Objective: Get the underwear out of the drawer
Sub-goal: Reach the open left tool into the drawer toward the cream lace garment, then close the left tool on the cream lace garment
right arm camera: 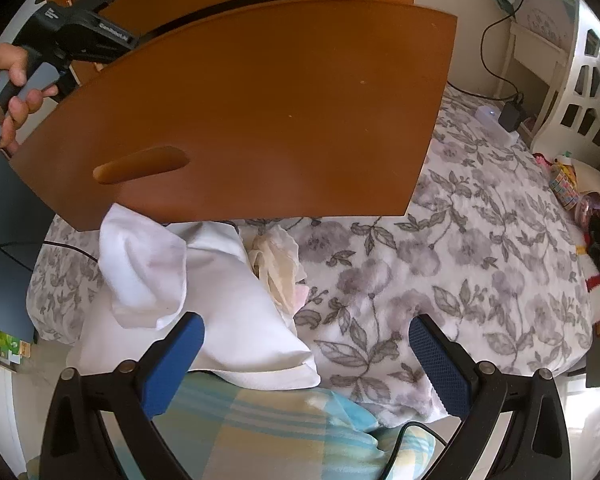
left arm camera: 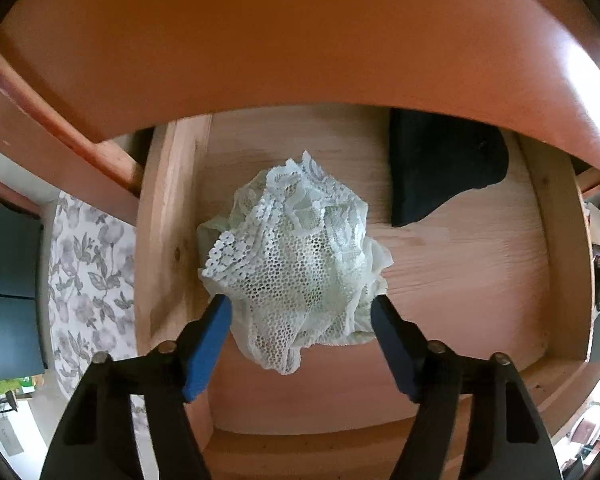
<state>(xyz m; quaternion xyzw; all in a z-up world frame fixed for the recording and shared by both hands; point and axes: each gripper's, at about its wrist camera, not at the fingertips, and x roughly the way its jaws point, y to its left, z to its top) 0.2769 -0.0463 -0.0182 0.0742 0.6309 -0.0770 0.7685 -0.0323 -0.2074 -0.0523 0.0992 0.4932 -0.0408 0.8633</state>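
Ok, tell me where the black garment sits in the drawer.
In the left wrist view, the black garment lies at the drawer's far right, partly under the dresser front, beyond and right of the white lace underwear.

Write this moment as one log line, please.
left gripper: straddling lace underwear in drawer | right gripper: open, empty, above bed

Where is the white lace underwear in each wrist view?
Left wrist: white lace underwear at centre, on the drawer floor, between the left tool fingers.
Right wrist: not in it.
Shared landmark: floral bedspread.
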